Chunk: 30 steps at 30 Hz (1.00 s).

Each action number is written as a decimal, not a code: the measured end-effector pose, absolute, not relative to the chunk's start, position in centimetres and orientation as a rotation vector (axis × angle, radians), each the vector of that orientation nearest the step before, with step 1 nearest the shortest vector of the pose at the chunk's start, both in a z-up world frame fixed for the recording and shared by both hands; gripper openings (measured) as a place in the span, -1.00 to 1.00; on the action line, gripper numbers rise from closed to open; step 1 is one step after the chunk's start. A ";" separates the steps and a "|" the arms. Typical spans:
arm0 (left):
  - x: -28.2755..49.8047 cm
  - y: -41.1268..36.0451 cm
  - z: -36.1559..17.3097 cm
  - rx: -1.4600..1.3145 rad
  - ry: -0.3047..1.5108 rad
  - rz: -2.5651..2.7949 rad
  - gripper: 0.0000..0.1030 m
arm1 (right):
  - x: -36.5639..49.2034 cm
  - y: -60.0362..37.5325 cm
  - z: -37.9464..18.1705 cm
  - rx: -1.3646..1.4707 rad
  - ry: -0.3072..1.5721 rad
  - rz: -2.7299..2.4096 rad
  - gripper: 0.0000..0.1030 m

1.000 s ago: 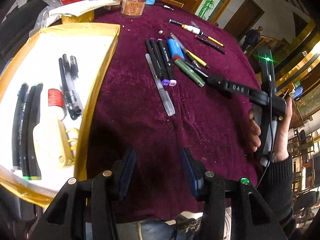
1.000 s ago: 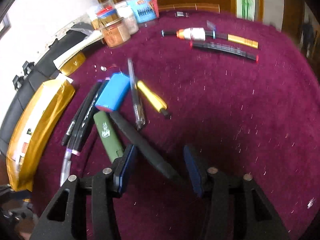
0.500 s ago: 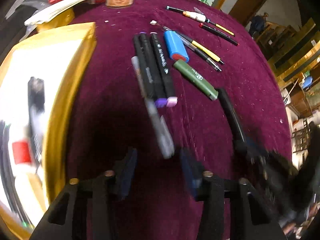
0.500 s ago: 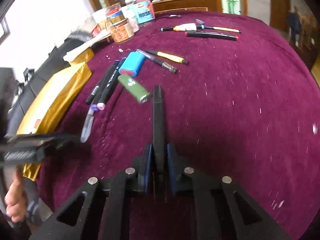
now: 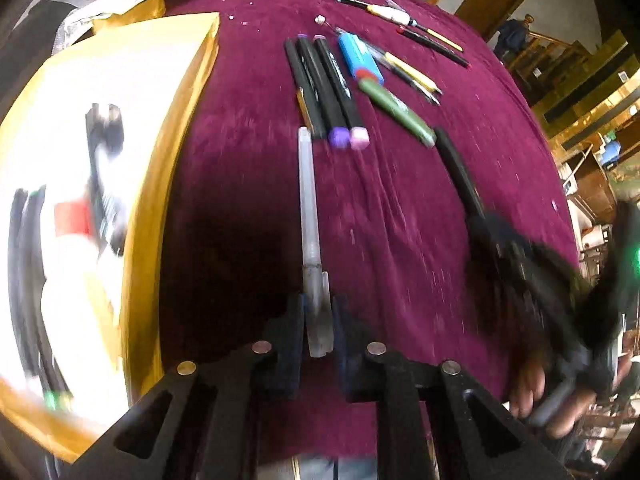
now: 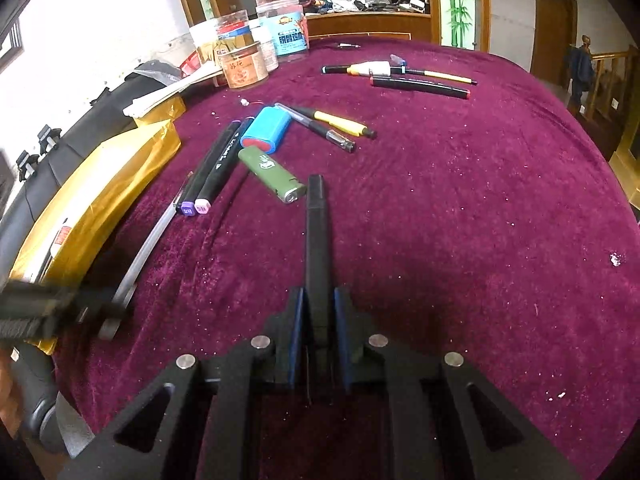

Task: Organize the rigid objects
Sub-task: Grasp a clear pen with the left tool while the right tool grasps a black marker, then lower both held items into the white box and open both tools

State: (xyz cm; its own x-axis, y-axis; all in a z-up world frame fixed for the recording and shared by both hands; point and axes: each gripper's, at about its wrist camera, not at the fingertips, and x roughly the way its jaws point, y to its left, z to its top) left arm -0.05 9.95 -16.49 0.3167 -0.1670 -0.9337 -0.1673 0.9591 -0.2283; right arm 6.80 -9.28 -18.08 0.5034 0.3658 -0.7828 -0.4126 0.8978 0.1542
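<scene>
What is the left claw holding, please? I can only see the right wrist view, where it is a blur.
Observer: The left claw is shut on the near end of the clear pen, whose far end points away from the camera.
Operator: Thank you. Is the gold box open on top?
Observer: Yes, the box shows a white inside, open to the left wrist camera.
Operator: Is anything in it?
Observer: Several black pens lie along its left side, with something red beside them. Blur hides the rest.
</scene>
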 end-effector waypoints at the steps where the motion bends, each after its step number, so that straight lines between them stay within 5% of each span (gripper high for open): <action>1: -0.9 9.8 -16.4 -0.306 1.254 0.003 -0.75 | 6.8 -9.3 -18.1 -0.056 0.931 0.470 -0.71; 4: -1.6 9.8 -15.8 -0.291 1.226 0.029 -0.70 | 6.8 -9.2 -18.1 -0.060 0.931 0.472 -0.71; 6: -1.4 10.0 -15.4 -0.288 1.204 0.026 -0.47 | 6.7 -9.0 -18.1 -0.063 0.930 0.476 -0.68; 12: 2.2 10.1 -16.1 -0.242 1.220 0.021 -0.46 | 6.8 -8.9 -18.1 -0.060 0.931 0.476 -0.67; 18: 3.4 9.8 -17.1 -0.184 1.206 0.071 -0.85 | 6.8 -8.9 -18.1 -0.055 0.934 0.477 -0.67; 25: 0.5 12.5 -15.9 -0.400 1.181 -0.032 -0.85 | 8.5 -8.4 -18.1 0.008 0.978 0.495 -0.47; 30: -2.8 13.2 -14.0 -0.446 1.126 -0.052 -0.85 | 8.5 -7.6 -18.2 -0.045 0.946 0.442 -0.71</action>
State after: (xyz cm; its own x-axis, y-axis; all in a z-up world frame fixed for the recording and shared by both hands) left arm -2.75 13.23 -13.96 0.4386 -0.2622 -0.8596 -0.1815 0.9109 -0.3705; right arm 8.55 -7.62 -18.18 0.5025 0.3464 -0.7921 -0.3857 0.9098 0.1532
